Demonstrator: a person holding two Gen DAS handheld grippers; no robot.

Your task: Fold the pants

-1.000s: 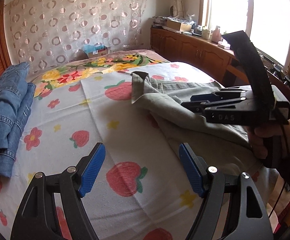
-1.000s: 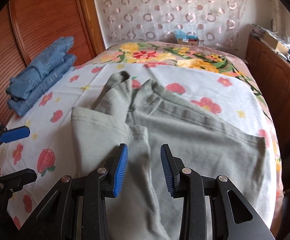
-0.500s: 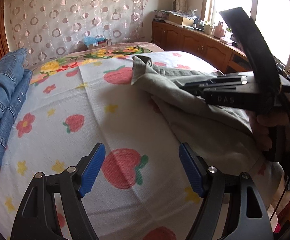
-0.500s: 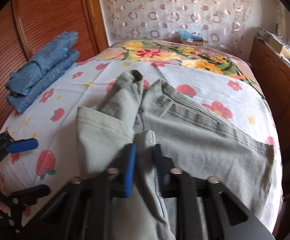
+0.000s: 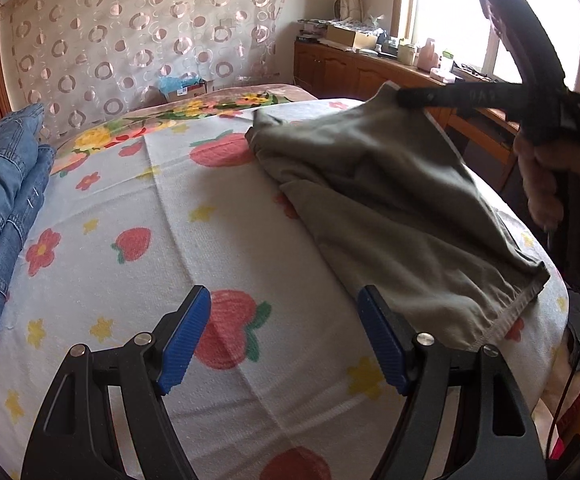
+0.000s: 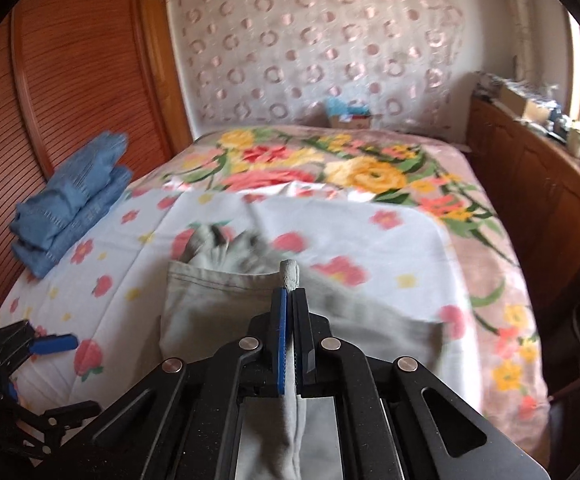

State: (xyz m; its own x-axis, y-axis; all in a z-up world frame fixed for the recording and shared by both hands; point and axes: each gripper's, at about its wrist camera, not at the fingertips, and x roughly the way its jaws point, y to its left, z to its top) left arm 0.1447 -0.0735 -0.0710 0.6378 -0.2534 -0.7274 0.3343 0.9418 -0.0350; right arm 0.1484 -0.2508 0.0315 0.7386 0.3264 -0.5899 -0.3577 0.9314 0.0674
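Note:
Grey-green pants (image 5: 390, 208) lie on the right half of the bed, one part lifted. My right gripper (image 6: 290, 296) is shut on a fold of the pants (image 6: 217, 304) and holds it above the bed; it also shows in the left wrist view (image 5: 410, 98), raised at the upper right. My left gripper (image 5: 285, 336) is open and empty, low over the strawberry-print sheet (image 5: 169, 220), left of the pants' hem. It shows at the lower left of the right wrist view (image 6: 51, 344).
Folded blue jeans (image 5: 1, 192) are stacked at the bed's left edge, also in the right wrist view (image 6: 69, 200). A wooden wardrobe (image 6: 69, 80) stands to the left, wooden cabinets (image 5: 354, 76) to the right. A cardboard box (image 5: 185, 88) sits behind the bed.
My right gripper closed on a fold of the pants and lifted it off the bed. My left gripper stayed open and shifted slightly over the sheet.

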